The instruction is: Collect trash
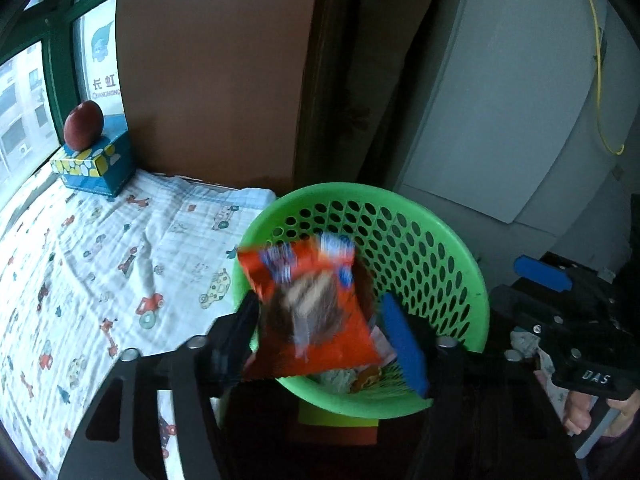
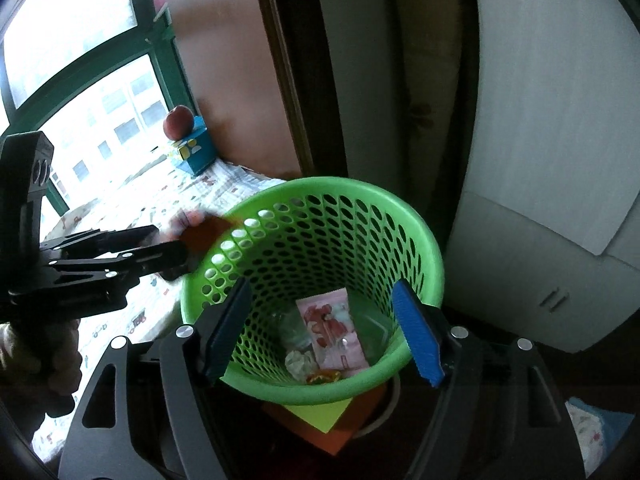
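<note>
Trash wrapper [image 1: 310,304], an orange snack packet blurred by motion, hangs over the near-left rim of the green perforated basket [image 1: 432,236] as I watch through the left wrist camera. My left tool [image 1: 324,320] has its jaws spread wide, and the packet sits between them; whether the dark left pad still touches its edge I cannot tell, so the packet may already be loose. To the left lies a bed [image 1: 100,260] with a cartoon-print sheet, and at its far corner by the window a red apple [image 1: 84,126] rests on a blue tissue box [image 1: 98,162].

Moving right, the basket holds earlier pickings: in the right wrist view a pink packet [image 2: 334,330] and a crumpled white wad [image 2: 298,362] lie on its bottom. My right tool [image 2: 328,336] is open too, gripping nothing, its blue pad [image 2: 418,338] poised above the near rim.

I judge the risk plain enough: the packet is broad and light, and it hangs close to the rim rather than over the middle. Released from here, it could catch the edge, tip outward and slide down between basket and bed. A touch from either tool could also rock the light basket.
</note>
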Tool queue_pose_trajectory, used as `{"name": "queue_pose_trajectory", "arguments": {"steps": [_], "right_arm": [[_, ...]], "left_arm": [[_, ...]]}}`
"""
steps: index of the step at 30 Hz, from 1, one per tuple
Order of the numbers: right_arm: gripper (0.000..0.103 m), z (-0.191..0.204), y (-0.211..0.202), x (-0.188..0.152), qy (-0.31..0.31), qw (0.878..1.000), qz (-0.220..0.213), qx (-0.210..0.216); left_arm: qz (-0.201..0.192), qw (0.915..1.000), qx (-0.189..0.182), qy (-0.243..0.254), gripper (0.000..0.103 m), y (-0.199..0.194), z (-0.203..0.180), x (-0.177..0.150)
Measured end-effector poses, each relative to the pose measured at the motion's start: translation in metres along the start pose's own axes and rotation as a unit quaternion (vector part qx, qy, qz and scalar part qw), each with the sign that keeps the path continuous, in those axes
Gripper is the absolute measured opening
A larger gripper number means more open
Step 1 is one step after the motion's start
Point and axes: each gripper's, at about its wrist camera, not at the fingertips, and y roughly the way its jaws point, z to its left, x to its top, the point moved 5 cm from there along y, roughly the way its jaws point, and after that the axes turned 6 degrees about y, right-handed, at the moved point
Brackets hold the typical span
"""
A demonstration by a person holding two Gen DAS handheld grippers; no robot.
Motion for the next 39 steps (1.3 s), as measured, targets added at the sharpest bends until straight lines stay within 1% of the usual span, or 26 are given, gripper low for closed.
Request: {"name": "queue_pose_trajectory", "arguments": {"steps": [5, 7, 11, 13, 16, 20, 22, 26, 30, 32, 39], "right_arm": [[0.073, -0.004, -0.002, -0.003, 0.009, 1.000, 0.000, 0.000], [0.073, -0.004, -0.003, -0.003, 0.011, 1.000, 0.001, 0.001], [0.076, 0.000, -0.003, -0.005, 0.008, 1.000, 0.001, 0.001], [0.077, 0.002, -0.004, -0.005, 0.007, 1.000, 0.000, 0.003], [0.078, 0.009, -0.004, -0.005, 0.005, 1.000, -0.002, 0.007], [0.082, 0.020, -0.006, -0.004, -0.002, 1.000, -0.005, 0.010], [0.083, 0.027, -0.007, -0.003, -0.008, 1.000, -0.010, 0.010], [0.086, 0.039, -0.007, -0.002, -0.013, 1.000, -0.011, 0.017], [0.089, 0.052, -0.007, -0.002, -0.017, 1.000, -0.010, 0.021], [0.090, 0.060, -0.007, -0.003, -0.021, 1.000, -0.009, 0.022], [0.091, 0.087, -0.006, -0.008, -0.021, 0.999, 0.001, 0.030]], "left_arm": [[0.002, 0.9999, -0.011, -0.001, 0.068, 0.004, -0.004, -0.002], [0.002, 1.0000, -0.005, -0.002, 0.073, 0.002, -0.003, -0.003], [-0.002, 1.0000, -0.002, -0.009, 0.073, -0.006, 0.003, -0.006], [-0.005, 0.9999, 0.010, -0.011, 0.078, -0.011, 0.009, -0.007], [-0.010, 0.9996, 0.021, -0.015, 0.079, -0.022, 0.018, -0.009], [-0.021, 0.9984, 0.045, -0.026, 0.087, -0.038, 0.035, -0.013], [-0.028, 0.9976, 0.054, -0.033, 0.088, -0.047, 0.044, -0.015], [-0.033, 0.9957, 0.077, -0.041, 0.093, -0.062, 0.057, -0.021], [-0.029, 0.9937, 0.096, -0.051, 0.094, -0.074, 0.068, -0.030], [-0.026, 0.9917, 0.114, -0.053, 0.095, -0.079, 0.075, -0.036], [-0.032, 0.9873, 0.135, -0.077, 0.095, -0.105, 0.100, -0.060]]}}
